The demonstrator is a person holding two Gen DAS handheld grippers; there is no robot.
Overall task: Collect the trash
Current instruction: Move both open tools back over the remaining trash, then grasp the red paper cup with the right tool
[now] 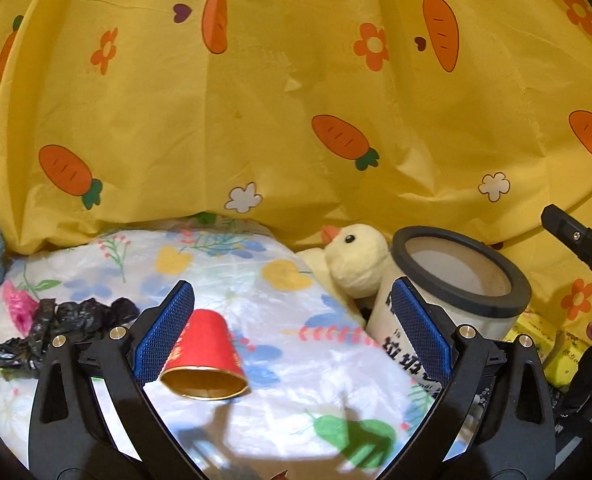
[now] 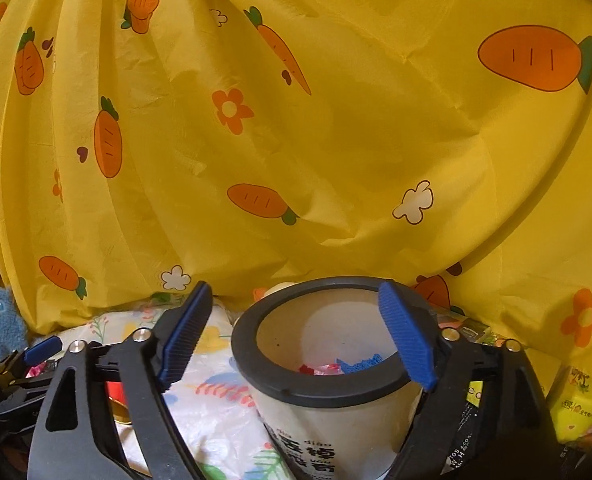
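red paper cup [image 1: 203, 354]: on its side, gold mouth forward | white bin [image 2: 328, 364]: upright, black-rimmed, scraps inside

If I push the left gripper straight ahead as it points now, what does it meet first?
Probably the red paper cup, lying on its side on the floral sheet between the open fingers, nearer the left one; depth is uncertain.

Glossy white plastic sheet with a floral print [image 1: 296, 408], crumpled black plastic bag [image 1: 59, 328] at its left, red paper cup with gold lining [image 1: 205, 354] on its side mid-sheet, cream cylindrical bin with black rim [image 1: 462, 276] at right, yellow plush duck [image 1: 356, 258] just beside bin
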